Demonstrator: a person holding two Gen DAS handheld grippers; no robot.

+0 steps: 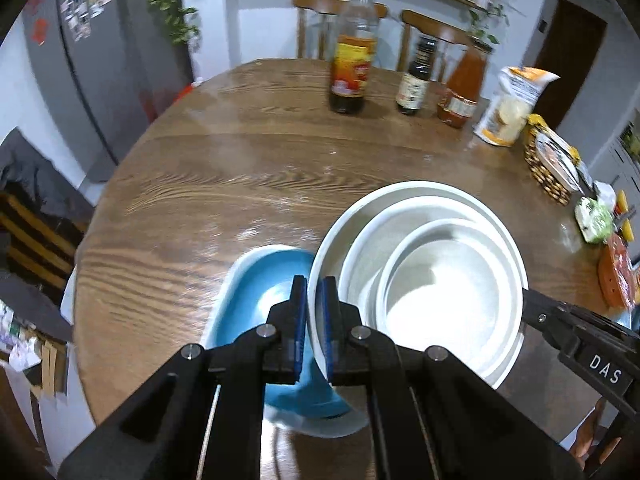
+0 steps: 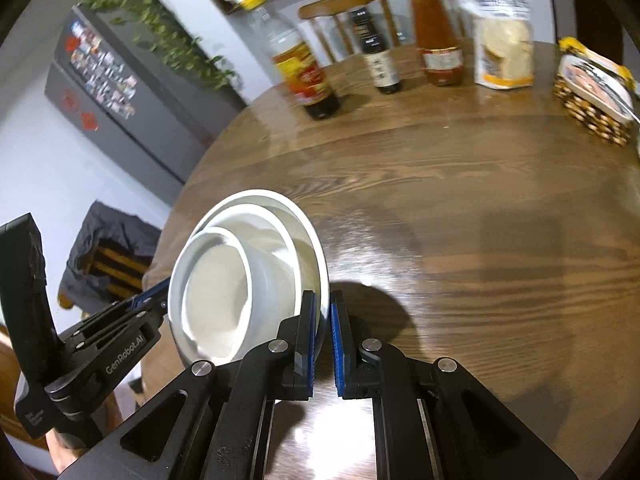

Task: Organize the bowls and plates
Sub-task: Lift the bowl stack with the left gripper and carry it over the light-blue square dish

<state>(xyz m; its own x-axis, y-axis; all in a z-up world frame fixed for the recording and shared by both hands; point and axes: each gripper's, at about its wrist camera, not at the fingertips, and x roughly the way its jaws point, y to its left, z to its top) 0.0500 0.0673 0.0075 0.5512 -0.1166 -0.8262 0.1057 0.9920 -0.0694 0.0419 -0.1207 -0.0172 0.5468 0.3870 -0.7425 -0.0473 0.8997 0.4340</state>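
Note:
A nested stack of white bowls [image 1: 424, 280] is lifted and tilted above the round wooden table [image 1: 240, 176]. My left gripper [image 1: 313, 292] is shut on the left rim of the outer bowl. My right gripper [image 2: 323, 308] is shut on the right rim of the same stack [image 2: 240, 280]. The right gripper also shows in the left wrist view [image 1: 576, 332], and the left gripper in the right wrist view [image 2: 132, 308]. A blue bowl [image 1: 264, 304] on a white plate lies on the table under the stack's left side.
At the table's far side stand a yellow-capped sauce bottle [image 1: 354, 52], a dark bottle [image 1: 414, 80], an orange sauce jar [image 1: 460, 88], a snack bag [image 1: 512, 104] and a woven basket [image 1: 552, 164]. Packets lie at the right edge [image 1: 600, 220]. Chairs stand behind.

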